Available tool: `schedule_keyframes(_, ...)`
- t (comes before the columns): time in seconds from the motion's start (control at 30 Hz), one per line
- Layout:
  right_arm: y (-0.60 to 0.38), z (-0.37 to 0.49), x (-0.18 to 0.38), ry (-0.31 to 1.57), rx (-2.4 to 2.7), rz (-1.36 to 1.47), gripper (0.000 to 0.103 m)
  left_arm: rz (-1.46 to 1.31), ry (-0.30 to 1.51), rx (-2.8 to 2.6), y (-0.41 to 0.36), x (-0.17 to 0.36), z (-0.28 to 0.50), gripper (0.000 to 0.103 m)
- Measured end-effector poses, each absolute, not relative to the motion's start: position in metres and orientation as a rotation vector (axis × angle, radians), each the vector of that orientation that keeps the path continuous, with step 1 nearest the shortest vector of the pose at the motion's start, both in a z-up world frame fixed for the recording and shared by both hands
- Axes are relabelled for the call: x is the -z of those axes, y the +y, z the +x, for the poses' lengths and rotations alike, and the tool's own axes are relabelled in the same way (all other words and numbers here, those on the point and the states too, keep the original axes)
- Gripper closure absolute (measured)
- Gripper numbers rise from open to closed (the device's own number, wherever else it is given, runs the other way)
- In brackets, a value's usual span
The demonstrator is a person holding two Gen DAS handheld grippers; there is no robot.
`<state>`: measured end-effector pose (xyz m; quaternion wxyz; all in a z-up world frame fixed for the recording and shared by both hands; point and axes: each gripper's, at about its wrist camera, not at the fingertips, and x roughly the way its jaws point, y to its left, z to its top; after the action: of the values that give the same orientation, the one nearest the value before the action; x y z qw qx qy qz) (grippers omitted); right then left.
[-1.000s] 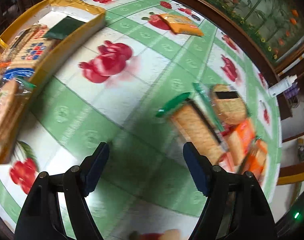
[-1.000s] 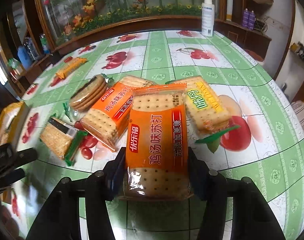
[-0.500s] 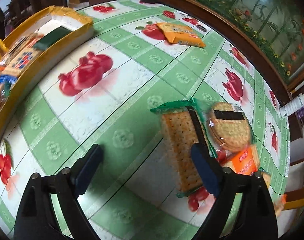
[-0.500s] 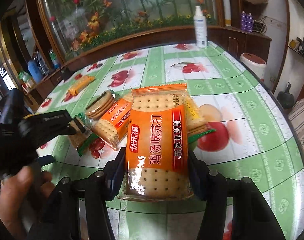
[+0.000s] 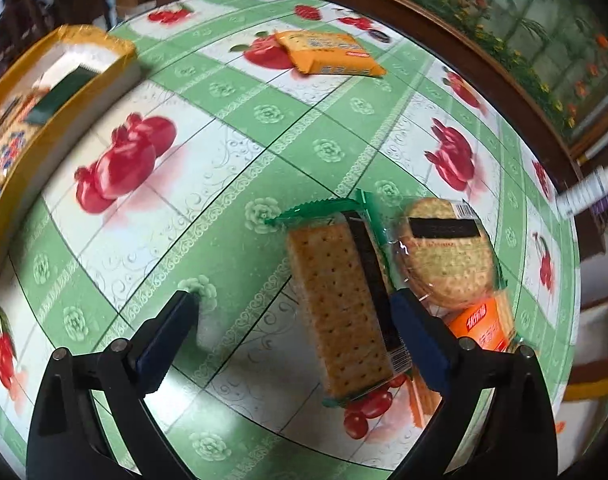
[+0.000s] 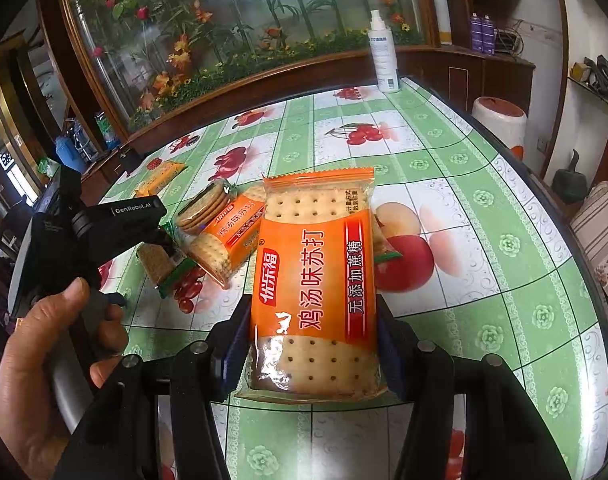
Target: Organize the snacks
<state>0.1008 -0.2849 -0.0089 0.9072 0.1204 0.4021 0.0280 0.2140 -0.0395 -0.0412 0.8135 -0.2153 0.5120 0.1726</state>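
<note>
Roughly five cracker packs [image 6: 223, 236]; right gripper [image 6: 310, 344] holds one.

The table [image 5: 207, 168] wears a green-and-white fruit-print cloth. Near its middle lies a cluster of packets — a green cracker pack [image 5: 340, 304], round biscuits [image 5: 448, 256], an orange pack [image 6: 227, 240]. Toward the far edge lies another orange packet [image 5: 328, 54]; a yellow box [image 5: 43, 128] sits along the left edge — a spray bottle [image 6: 384, 56] stands at a far corner.

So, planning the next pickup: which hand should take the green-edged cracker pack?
Left. The left gripper is open right over the green-edged cracker pack, while the right gripper is shut on the orange cracker pack.
</note>
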Motion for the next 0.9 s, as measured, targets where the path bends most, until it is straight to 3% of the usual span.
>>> schedule_keyframes(0.2, -0.288, 0.096, 0.003, 0.814, -0.059, 0.275, 0.045, -0.359, 1.087, -0.239, -0.033, 0.042, 0.202, 0.004)
schedule_keyframes(0.37, -0.284, 0.092, 0.000, 0.807, -0.076, 0.284, 0.045, -0.317, 1.116, -0.169, -0.018, 0.036, 0.188, 0.017)
schedule_keyframes(0.9, -0.273, 0.082, -0.007, 0.801, -0.097, 0.269, 0.045, -0.124, 1.110, -0.168, -0.046, 0.047, 0.188, 0.017)
